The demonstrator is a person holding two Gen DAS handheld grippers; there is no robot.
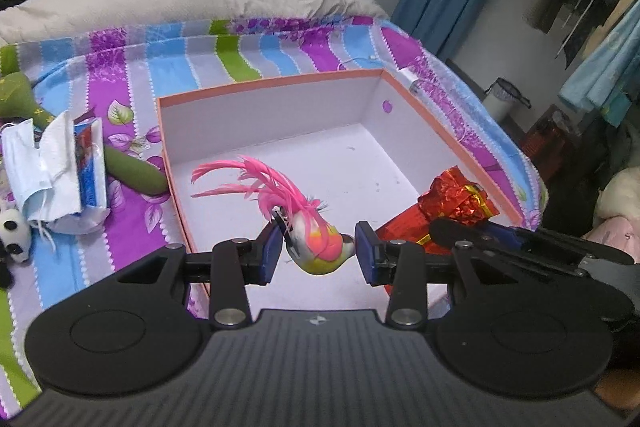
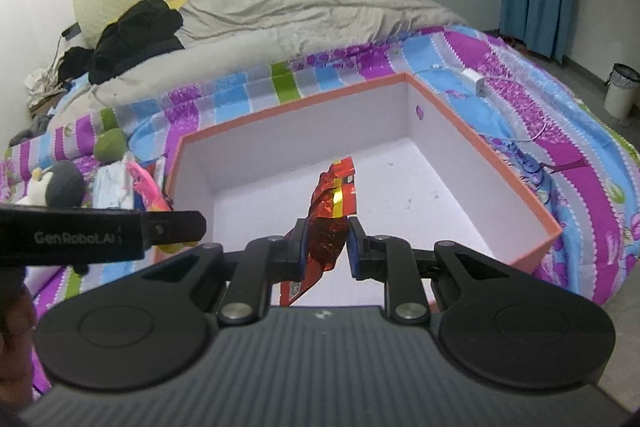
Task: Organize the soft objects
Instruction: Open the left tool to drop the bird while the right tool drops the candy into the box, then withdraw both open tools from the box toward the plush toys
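An open orange-rimmed box point(image 1: 276, 83) with a white inside lies on the striped bedspread; it also shows in the right wrist view point(image 2: 516, 183). My left gripper point(image 1: 316, 251) holds a pink-feathered toy bird point(image 1: 316, 247) between its blue pads over the box's near edge. The jaws stand fairly wide; the left pad touches the bird and the right pad meets its beak. My right gripper point(image 2: 326, 251) is shut on a red foil packet point(image 2: 332, 211) above the box. The packet point(image 1: 452, 203) also shows in the left wrist view, at the box's right.
Left of the box lie a tissue pack with a face mask point(image 1: 60, 171), a green plush point(image 1: 132, 171) and a panda toy point(image 1: 16, 239). A penguin plush point(image 2: 60, 183) sits nearby. A grey duvet point(image 2: 300, 15) and black clothes point(image 2: 136, 31) lie beyond. A charger point(image 2: 474, 81) lies past the box.
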